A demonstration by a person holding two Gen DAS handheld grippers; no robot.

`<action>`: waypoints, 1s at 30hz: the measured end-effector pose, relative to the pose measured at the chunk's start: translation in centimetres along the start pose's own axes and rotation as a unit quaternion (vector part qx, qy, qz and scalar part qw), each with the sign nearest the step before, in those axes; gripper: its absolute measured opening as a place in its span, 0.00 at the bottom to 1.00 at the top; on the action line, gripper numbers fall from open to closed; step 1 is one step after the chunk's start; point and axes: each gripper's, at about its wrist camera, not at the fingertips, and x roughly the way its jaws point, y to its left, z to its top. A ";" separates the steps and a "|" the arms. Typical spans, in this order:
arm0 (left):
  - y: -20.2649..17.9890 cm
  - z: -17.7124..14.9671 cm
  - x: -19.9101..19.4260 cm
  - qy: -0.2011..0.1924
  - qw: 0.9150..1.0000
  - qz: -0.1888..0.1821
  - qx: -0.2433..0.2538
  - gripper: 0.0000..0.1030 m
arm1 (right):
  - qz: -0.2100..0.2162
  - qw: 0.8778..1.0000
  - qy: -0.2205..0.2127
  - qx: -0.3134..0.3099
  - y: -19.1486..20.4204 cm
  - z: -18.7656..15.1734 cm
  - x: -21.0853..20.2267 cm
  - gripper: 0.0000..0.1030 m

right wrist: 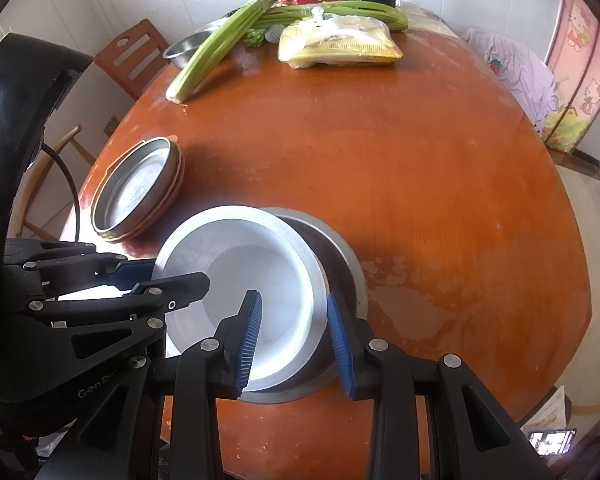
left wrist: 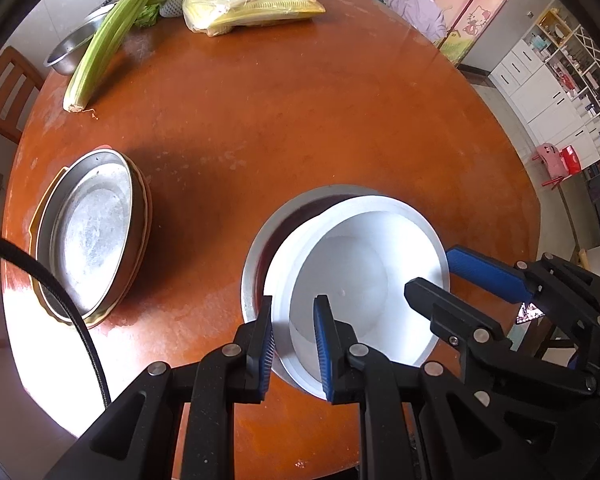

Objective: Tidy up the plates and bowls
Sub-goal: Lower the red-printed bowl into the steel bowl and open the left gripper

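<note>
A white bowl (left wrist: pixel 352 280) (right wrist: pixel 252 264) hangs tilted, partly inside a wider steel bowl (left wrist: pixel 254 268) (right wrist: pixel 340 256) that stands on the round wooden table (left wrist: pixel 300 128). My left gripper (left wrist: pixel 296 346) is shut on the white bowl's near-left rim, one pad inside and one outside. My right gripper (right wrist: pixel 296 342) is shut on the opposite side of that rim in the same way. Each gripper also shows in the other's view: the right gripper (left wrist: pixel 428 270), the left gripper (right wrist: pixel 176 274). To the left, a flat steel pan (left wrist: pixel 92 232) (right wrist: pixel 140 188) lies on top of stacked orange and yellow plates.
At the far side lie celery stalks (left wrist: pixel 108 36) (right wrist: pixel 216 44), a bagged yellow packet (left wrist: pixel 252 8) (right wrist: pixel 340 46) and a small steel bowl (left wrist: pixel 70 52) (right wrist: pixel 182 50). A wooden chair (right wrist: pixel 132 56) stands behind the table. A black cable (left wrist: pixel 60 292) hangs at the left.
</note>
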 end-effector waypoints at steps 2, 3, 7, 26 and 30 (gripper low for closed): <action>0.0 0.1 0.0 -0.001 1.000 0.000 0.000 0.18 | 0.000 1.000 0.002 0.000 -0.1 0.0 0.1 0.35; 0.0 0.1 0.0 -0.002 1.000 0.003 0.001 0.18 | 0.000 1.000 0.002 0.000 -0.1 0.0 0.1 0.35; 0.2 0.3 0.0 -0.002 1.000 0.003 -0.001 0.18 | -0.004 1.000 -0.001 -0.002 -0.2 0.0 0.0 0.35; 2.1 -0.3 -1.8 -0.019 0.999 0.008 -0.030 0.41 | -0.016 1.000 -0.018 0.012 -1.7 -0.2 -1.2 0.59; 2.5 -0.5 -1.3 -0.009 0.999 -0.008 -0.045 0.46 | -0.015 1.000 -0.013 0.023 -2.3 -0.5 -0.9 0.64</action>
